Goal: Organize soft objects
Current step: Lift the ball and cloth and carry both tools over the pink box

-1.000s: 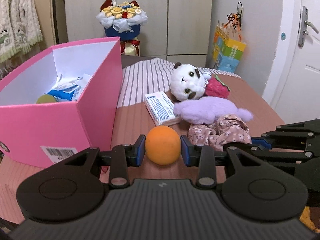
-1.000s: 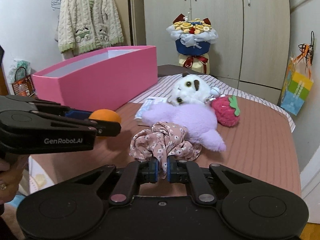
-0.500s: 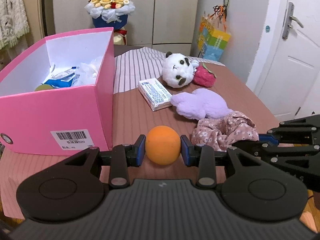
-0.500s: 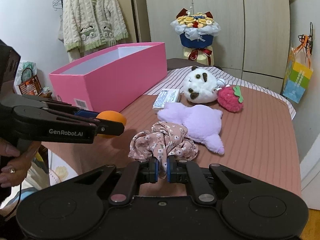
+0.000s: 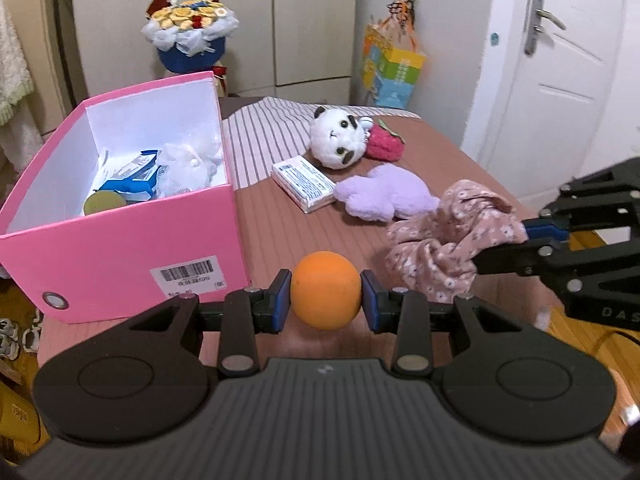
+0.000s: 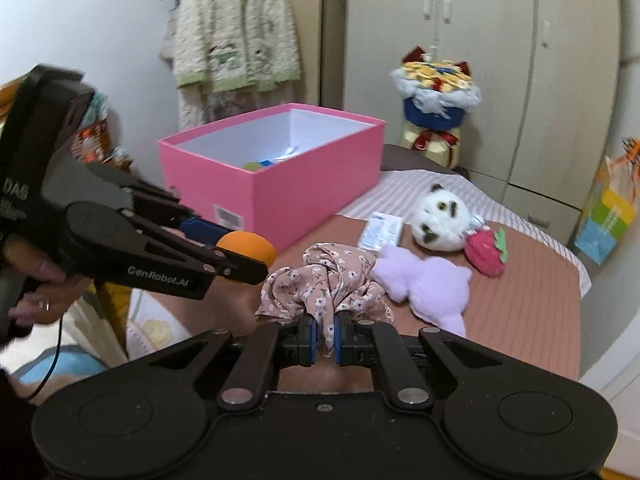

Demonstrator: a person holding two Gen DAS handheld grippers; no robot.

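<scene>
Both grippers have risen since a second ago, so the pink box (image 5: 120, 236) interior shows (packets inside). The floral cloth (image 6: 324, 284), right of the box, hangs clamped in the right gripper (image 6: 324, 340). The left gripper (image 5: 325, 300) clamps the orange ball (image 5: 325, 295) nearer the box.

Matt orange ball (image 5: 325, 295), floral cloth (image 6: 326, 284)

Home bedroom, wardrobe doors (image 6: 480, 60), hanging cardigan (image 6: 236, 28), striped bedcover (image 5: 272, 136), plush toys
</scene>
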